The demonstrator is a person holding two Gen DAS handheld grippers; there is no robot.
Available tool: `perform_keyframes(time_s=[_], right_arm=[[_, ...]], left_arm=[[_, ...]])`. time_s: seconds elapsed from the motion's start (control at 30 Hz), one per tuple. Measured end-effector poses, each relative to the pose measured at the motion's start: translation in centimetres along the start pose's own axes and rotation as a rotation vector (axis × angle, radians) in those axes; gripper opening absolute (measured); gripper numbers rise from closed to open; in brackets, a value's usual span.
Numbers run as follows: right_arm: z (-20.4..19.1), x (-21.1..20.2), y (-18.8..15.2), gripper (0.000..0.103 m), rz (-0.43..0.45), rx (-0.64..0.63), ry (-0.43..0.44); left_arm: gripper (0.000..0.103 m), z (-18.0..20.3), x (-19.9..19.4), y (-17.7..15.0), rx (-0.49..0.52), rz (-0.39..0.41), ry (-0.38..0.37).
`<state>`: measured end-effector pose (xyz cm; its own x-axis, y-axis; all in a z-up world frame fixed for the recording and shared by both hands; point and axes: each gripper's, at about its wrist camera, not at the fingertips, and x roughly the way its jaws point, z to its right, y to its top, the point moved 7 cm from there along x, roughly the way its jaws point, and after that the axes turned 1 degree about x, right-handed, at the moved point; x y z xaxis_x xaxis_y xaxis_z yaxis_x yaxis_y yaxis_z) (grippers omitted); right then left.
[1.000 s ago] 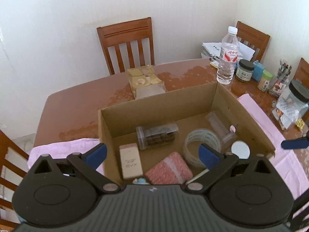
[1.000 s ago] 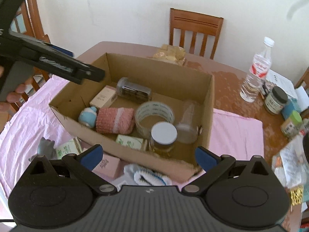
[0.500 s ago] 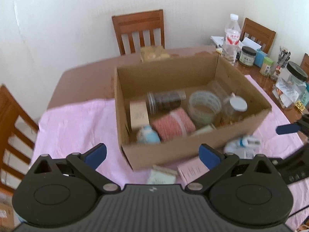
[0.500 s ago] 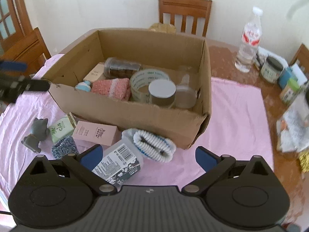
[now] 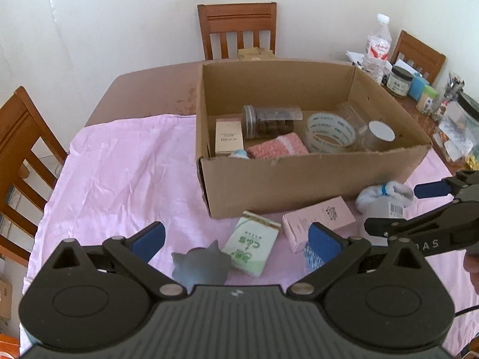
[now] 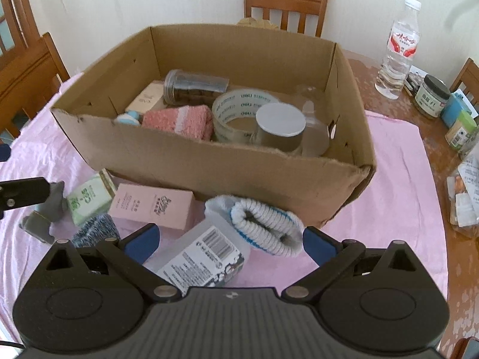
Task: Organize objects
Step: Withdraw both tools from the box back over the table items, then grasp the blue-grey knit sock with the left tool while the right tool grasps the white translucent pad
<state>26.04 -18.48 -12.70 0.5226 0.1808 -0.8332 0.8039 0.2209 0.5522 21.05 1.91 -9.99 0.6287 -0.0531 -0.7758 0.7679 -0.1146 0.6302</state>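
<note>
An open cardboard box [image 5: 299, 176] [image 6: 209, 164] stands on the pink cloth and holds a jar, a tape roll, a pink sock and several other items. In front of it lie a grey toy [image 5: 200, 264] [image 6: 45, 209], a green packet [image 5: 251, 242] [image 6: 88, 199], a pink carton [image 5: 318, 221] [image 6: 152, 206], a blue-grey sock [image 6: 94, 230], a white rolled sock [image 6: 266, 227] [image 5: 374, 194] and a labelled plastic container [image 6: 206, 254]. My left gripper [image 5: 236, 239] is open just above the grey toy. My right gripper [image 6: 229, 240] is open over the labelled container and white sock.
Wooden chairs [image 5: 238, 33] ring the table. A water bottle [image 6: 399, 48], jars [image 6: 432, 95] and small clutter crowd the bare wood at the right. The pink cloth [image 5: 125, 179] lies bare at the left of the box. The right gripper's arm [image 5: 434, 227] crosses the left wrist view.
Both grippers have drawn back from above the box and come down low over the loose items in front of it. Both stay open.
</note>
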Motion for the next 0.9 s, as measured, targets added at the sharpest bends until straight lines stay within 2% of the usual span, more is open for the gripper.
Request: perform_keyframes(time_s=[0.17, 0.4, 0.57, 0.77, 0.9], right_arm=[[0.9, -0.5, -1.0, 0.103, -0.007, 0.036, -0.008], [3.0, -1.6, -3.6, 0.103, -0.033, 0.099, -0.072], [4.0, -2.3, -5.3, 0.103, -0.034, 0.15, -0.064], [4.6, -2.9, -5.9, 0.103, -0.029, 0.169, -0.082], [4.5, -3.1, -6.0, 0.103, -0.023, 0.173, -0.07]], left_arm=[[0.101, 0.4, 0.0, -0.2, 0.024, -0.003, -0.007], [0.101, 3.0, 0.5, 0.1, 0.077, -0.007, -0.088], [0.101, 5.4, 1.6, 0.3, 0.116, -0.018, -0.149], [0.101, 6.0, 3.1, -0.8, 0.159, -0.045, -0.115], [0.101, 4.7, 2.7, -1.7, 0.135, -0.061, -0.106]])
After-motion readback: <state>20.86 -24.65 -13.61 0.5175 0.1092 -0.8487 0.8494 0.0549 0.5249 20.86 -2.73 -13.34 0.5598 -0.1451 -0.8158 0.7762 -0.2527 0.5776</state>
